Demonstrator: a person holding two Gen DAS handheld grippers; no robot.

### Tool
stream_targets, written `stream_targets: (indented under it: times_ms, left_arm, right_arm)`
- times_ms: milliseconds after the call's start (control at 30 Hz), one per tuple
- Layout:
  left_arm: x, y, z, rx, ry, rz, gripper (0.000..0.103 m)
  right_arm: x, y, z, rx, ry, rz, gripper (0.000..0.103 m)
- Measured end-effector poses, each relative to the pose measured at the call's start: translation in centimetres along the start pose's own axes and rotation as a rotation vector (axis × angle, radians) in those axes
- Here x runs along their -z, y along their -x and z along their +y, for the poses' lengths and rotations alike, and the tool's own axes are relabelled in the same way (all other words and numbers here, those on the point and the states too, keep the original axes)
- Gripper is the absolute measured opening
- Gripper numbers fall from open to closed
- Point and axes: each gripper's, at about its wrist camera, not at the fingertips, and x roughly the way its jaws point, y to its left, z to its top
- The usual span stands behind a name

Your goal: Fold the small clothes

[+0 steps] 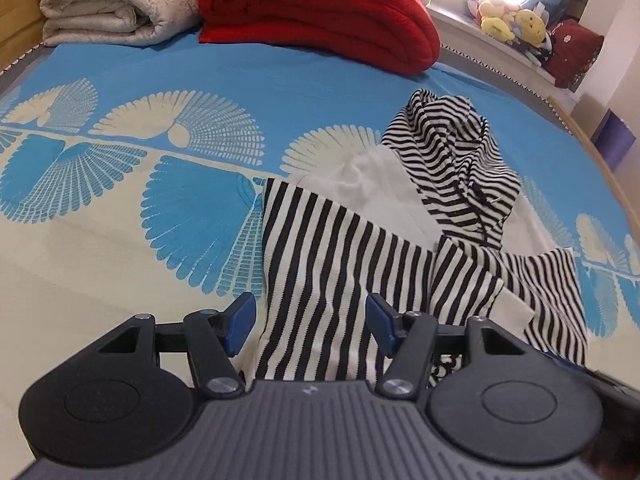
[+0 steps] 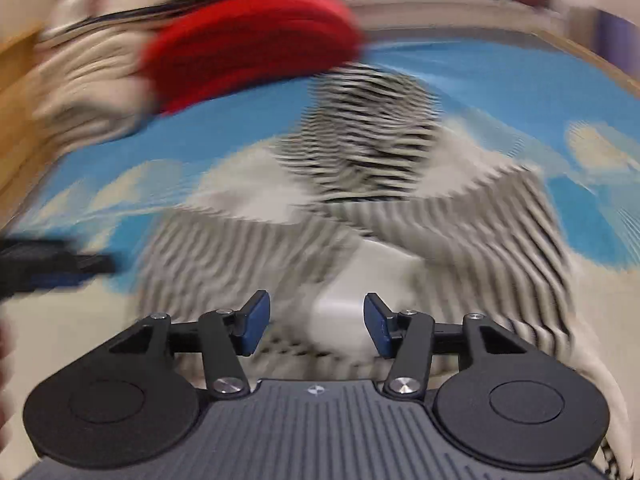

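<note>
On the bed (image 1: 120,248), a blue and cream fan-patterned cover. At eleven o'clock in the left wrist view, a folded cream quilt (image 1: 104,4); just beside it at twelve, touching, a folded red blanket (image 1: 320,16). At two o'clock, plush toys (image 1: 508,20) on a ledge beyond the bed's edge. From centre toward four o'clock, the striped garment (image 1: 320,280), black and white, lying on the cover with a hood bunched at its far end and a plain white lining showing between the striped panels. At six o'clock, the left gripper (image 1: 311,322): jaws well apart, blue pads on either side of one striped panel without pressing on it, holding nothing. In the right wrist view, heavy blur throughout. At nine o'clock, a dark shape with a blue patch, too smeared to name. At eleven o'clock, the cream quilt and red blanket again. At centre, the same striped garment, hood at twelve and panels spreading toward four and eight, a white patch just past the pads. At six o'clock, the right gripper (image 2: 316,326): jaws parted about halfway, nothing pinched between the pads, cloth lying beyond them.
</note>
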Motion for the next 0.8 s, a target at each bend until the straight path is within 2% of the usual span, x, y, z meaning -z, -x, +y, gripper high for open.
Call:
stream_targets:
  times_ms: [33,100,167,200,233,300,367,400,433,500,533,567,600,667,700,800]
  left_arm:
    - [0.1,-0.2,0.0,-0.004,-0.002,0.004,0.066]
    - [0.1,-0.5,-0.1,-0.01,-0.005,0.009,0.066]
    - [0.0,-0.6,-0.2,-0.016,-0.01,0.006,0.066]
    - [-0.1,-0.7,-0.2,-0.018,-0.012,0.005,0.066]
    - [-0.1,-0.8,-0.2,-0.022,-0.014,0.003,0.066]
    - [-0.1,-0.9,-0.1,-0.028,-0.016,0.003,0.066]
    - [-0.1,-1.0,0.0,-0.031,-0.018,0.003,0.066]
    - [-0.2,-1.0,0.1,-0.033,-0.017,0.001,0.066]
    - [-0.2,-1.0,0.2,-0.034,-0.013,-0.001,0.066]
    - [-0.3,-1.1,0.4,-0.033,-0.002,-0.001,0.066]
    - [-0.3,-1.2,0.5,-0.033,0.006,0.0,0.066]
    - [-0.4,-1.3,0.5,-0.031,0.01,0.001,0.066]
    - [-0.3,-1.4,0.5,-0.027,0.012,0.004,0.066]
    - [-0.2,-1.6,0.3,-0.018,0.009,0.011,0.066]
    - [-0.2,-1.7,0.3,-0.017,0.008,0.011,0.066]
    - [0.0,-2.0,0.2,-0.009,0.006,0.017,0.066]
  right_arm:
    - [0.0,-1.1,-1.0,0.033,-0.065,0.028,0.054]
    - [0.4,-2.9,-2.3,0.02,-0.172,0.067,0.054]
    - [0.8,-4.1,-3.0,0.027,-0.227,0.101,0.054]
    - [0.9,-4.4,-3.1,0.029,-0.237,0.097,0.048]
    - [1.0,-4.3,-2.8,0.034,-0.231,0.089,0.025]
    - [0.7,-3.7,-1.7,-0.007,-0.191,0.052,0.002]
    - [-0.2,-2.8,-0.3,-0.003,-0.124,-0.023,0.001]
    - [-0.6,-2.2,0.3,-0.052,-0.109,-0.057,0.001]
    - [-0.9,-1.8,0.6,-0.118,-0.111,-0.077,0.001]
    - [-1.6,-0.9,1.3,-0.345,-0.084,-0.123,0.001]
    - [-2.1,-0.6,1.8,-0.435,-0.047,-0.119,0.002]
    - [-2.3,-0.2,2.0,-0.496,-0.025,-0.118,0.002]
    - [-2.5,0.2,1.7,-0.519,-0.032,-0.128,0.008]
    - [-2.6,0.4,0.7,-0.44,-0.087,-0.144,0.027]
    - [-2.6,0.5,-0.3,-0.399,-0.13,-0.151,0.04]
    - [-2.6,0.6,-3.1,-0.285,-0.244,-0.167,0.043]
